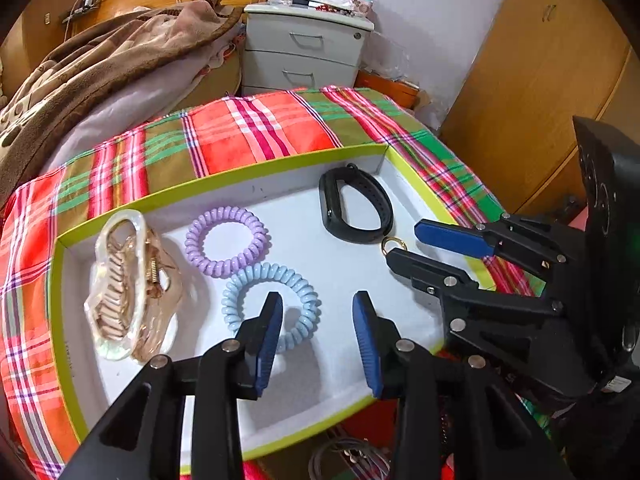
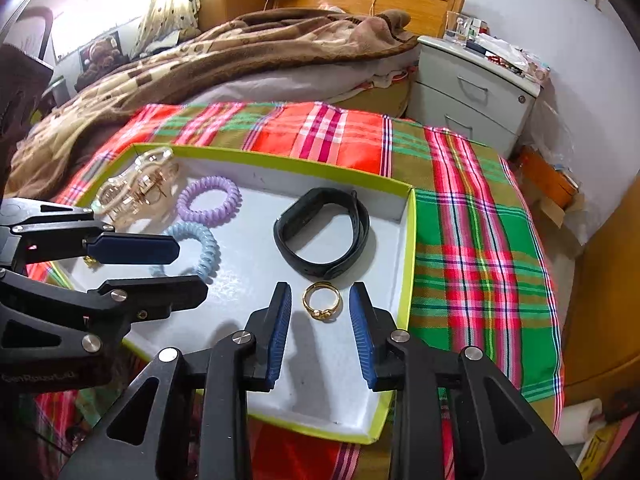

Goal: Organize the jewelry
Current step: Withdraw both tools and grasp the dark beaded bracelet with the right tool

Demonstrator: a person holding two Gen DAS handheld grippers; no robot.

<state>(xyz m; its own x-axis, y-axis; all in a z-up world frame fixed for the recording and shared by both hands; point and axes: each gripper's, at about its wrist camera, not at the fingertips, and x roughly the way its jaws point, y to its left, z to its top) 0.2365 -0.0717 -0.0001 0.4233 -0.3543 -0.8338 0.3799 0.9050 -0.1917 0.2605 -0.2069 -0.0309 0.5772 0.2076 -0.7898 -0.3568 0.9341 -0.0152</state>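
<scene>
Both jaws parted, holding nothing: left hand-held gripper (image 1: 318, 336) over blue coil tie (image 1: 272, 306), right hand-held gripper (image 2: 320, 330) straddling gold ring (image 2: 322, 302) lying loose in tray (image 2: 408, 248), likely just set down.

Open floor at the tray's near side

Bare white floor of the tray (image 2: 404, 240) lies nearest; 2 coil ties, a clip and the black band (image 2: 322, 236) crowd its far half; low green walls ring it.

Left gripper (image 1: 318, 334), right gripper (image 2: 320, 330): jaws apart.
</scene>
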